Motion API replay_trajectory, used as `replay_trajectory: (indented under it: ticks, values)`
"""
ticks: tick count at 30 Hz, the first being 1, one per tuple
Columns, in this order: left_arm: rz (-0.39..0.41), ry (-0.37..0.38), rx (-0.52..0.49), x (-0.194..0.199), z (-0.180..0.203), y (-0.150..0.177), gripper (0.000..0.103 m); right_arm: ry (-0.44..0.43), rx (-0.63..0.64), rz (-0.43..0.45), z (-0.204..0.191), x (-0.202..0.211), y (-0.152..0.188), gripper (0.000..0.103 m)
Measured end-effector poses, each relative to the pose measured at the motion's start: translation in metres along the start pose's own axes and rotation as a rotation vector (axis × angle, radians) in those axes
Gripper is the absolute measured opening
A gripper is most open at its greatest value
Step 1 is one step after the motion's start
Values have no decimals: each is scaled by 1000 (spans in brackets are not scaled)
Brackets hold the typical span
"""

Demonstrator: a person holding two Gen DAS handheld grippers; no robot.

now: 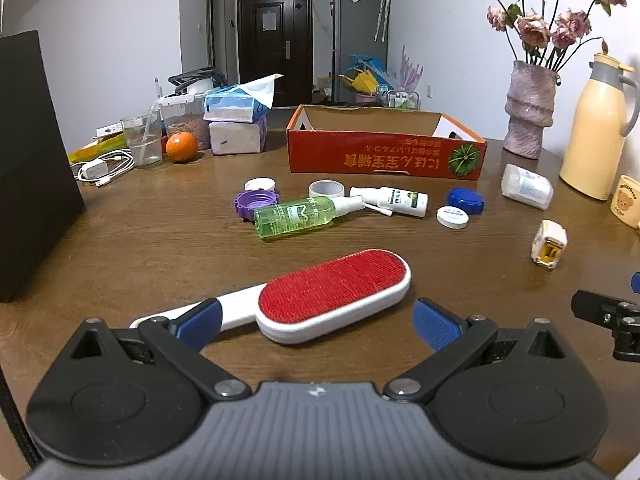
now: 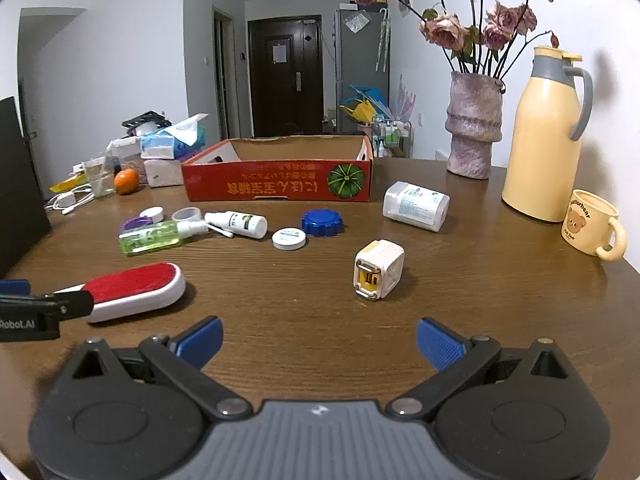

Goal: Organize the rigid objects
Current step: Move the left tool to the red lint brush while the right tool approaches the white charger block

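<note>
A white lint brush with a red pad (image 1: 332, 294) lies on the wooden table between the open fingers of my left gripper (image 1: 316, 326); it also shows in the right wrist view (image 2: 134, 290). My right gripper (image 2: 319, 342) is open and empty, just short of a white and yellow plug adapter (image 2: 378, 270). Further off lie a green spray bottle (image 1: 298, 216), a white spray bottle (image 1: 400, 200), a blue lid (image 2: 322, 222), a small white jar (image 2: 289, 239), a purple lid (image 1: 252, 202) and a white pill bottle (image 2: 416, 206). An empty red cardboard box (image 2: 280, 186) stands behind them.
A pink vase with dried roses (image 2: 474, 132), a yellow thermos jug (image 2: 544, 136) and a bear mug (image 2: 592, 230) stand at the right. Tissue packs (image 1: 236, 120), an orange (image 1: 181, 147), a glass (image 1: 142, 138) and a charger cable (image 1: 106, 168) sit at the back left. A black panel (image 1: 28, 168) stands at the left.
</note>
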State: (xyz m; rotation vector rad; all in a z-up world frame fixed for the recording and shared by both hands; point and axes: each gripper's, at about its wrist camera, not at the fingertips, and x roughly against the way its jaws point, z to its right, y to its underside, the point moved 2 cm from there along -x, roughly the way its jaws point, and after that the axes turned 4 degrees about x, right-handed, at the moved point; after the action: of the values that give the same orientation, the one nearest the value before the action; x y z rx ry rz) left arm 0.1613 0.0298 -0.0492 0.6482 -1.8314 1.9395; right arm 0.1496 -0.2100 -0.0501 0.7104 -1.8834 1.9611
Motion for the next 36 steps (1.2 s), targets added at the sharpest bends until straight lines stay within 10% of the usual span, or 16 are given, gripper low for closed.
replay_trajectory:
  ticks: [22,36]
  values:
    - [-81,48,-159,-72,7,-17,103,46,-23,-82,12,-73,-19,103]
    - [-183,30,-90,-112,-6,-23,103,84,-25,-106,24,-109,-29,103]
